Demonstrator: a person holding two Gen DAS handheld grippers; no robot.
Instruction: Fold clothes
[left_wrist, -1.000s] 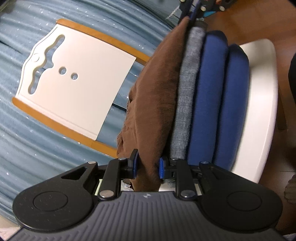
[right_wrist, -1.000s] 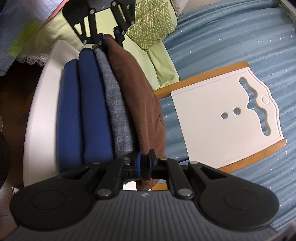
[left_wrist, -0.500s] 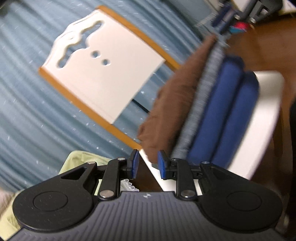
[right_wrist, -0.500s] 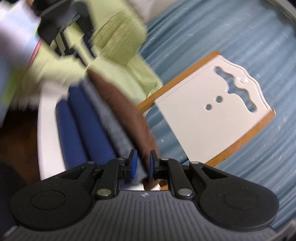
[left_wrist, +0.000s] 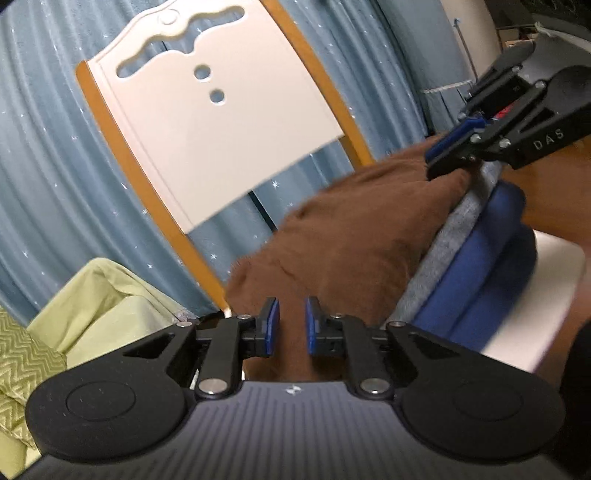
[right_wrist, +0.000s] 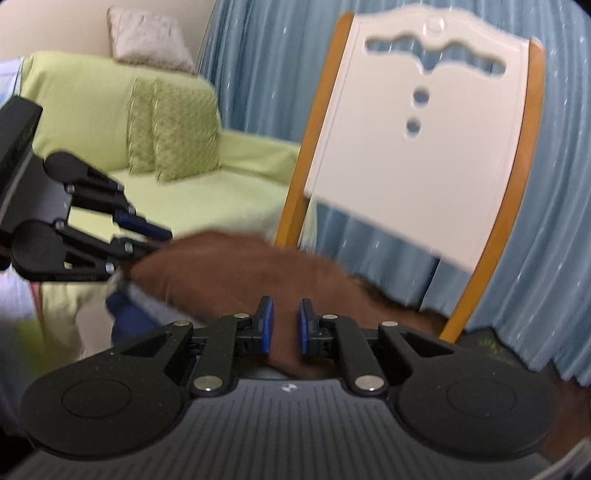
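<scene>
At far left stands a green sofa (right_wrist: 110, 122) with two patterned cushions (right_wrist: 173, 129), in front of blue curtains (right_wrist: 258, 74). The left gripper (left_wrist: 291, 325) sits at the near left end of the clothing stack; its blue pads (left_wrist: 272, 325) are parted by a small gap with brown cloth visible between them, and neither pad clearly presses the fabric, so it appears released. The folded brown garment (left_wrist: 351, 236) lies on top of the stack, above a grey garment (left_wrist: 454, 236) and two folded blue garments (left_wrist: 480, 280), all resting on the white seat (left_wrist: 546, 295) of a chair. Behind the stack rises the chair back (left_wrist: 221, 122), white with orange side rails and cut-out holes. The right gripper (right_wrist: 282, 325) sits at the stack's opposite end; its pads (right_wrist: 266, 325) are likewise slightly apart, brown cloth showing in the gap, no firm grip evident. From the left wrist view it reaches in from the far right.
</scene>
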